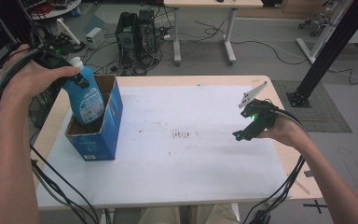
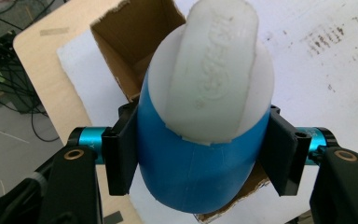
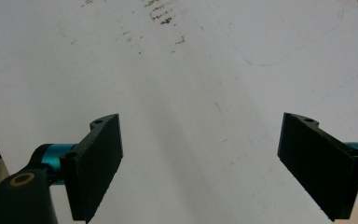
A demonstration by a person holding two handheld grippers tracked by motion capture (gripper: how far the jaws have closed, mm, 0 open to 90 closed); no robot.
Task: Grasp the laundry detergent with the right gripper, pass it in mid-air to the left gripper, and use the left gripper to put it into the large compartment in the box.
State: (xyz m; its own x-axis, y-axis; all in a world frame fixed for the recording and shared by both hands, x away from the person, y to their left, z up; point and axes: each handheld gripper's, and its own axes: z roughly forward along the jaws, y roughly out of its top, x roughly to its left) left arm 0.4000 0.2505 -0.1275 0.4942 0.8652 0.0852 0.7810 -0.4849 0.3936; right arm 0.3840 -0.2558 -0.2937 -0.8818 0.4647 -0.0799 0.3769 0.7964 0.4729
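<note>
A blue bottle (image 1: pixel 86 100) with a white cap stands with its lower part inside an open blue cardboard box (image 1: pixel 109 123) at the table's left. My left gripper (image 1: pixel 77 77) is shut on the bottle's neck, just under the cap. In the left gripper view both black pads (image 2: pixel 121 154) press the blue bottle (image 2: pixel 196 172) below its white cap (image 2: pixel 212 70), with the box's brown inside (image 2: pixel 130 42) beneath. My right gripper (image 1: pixel 242 135) hovers low over the white sheet at the right, jaws wide apart. The right gripper view has its fingers (image 3: pixel 98 163) with bare sheet between them.
A white sheet (image 1: pixel 177 158) with brown smudges (image 1: pixel 184 135) covers the wooden table (image 1: pixel 289 163). Cables hang off the table's left and right front. Computer towers (image 1: pixel 135 32), another table's legs and a black frame (image 1: pixel 326 51) stand on the floor beyond.
</note>
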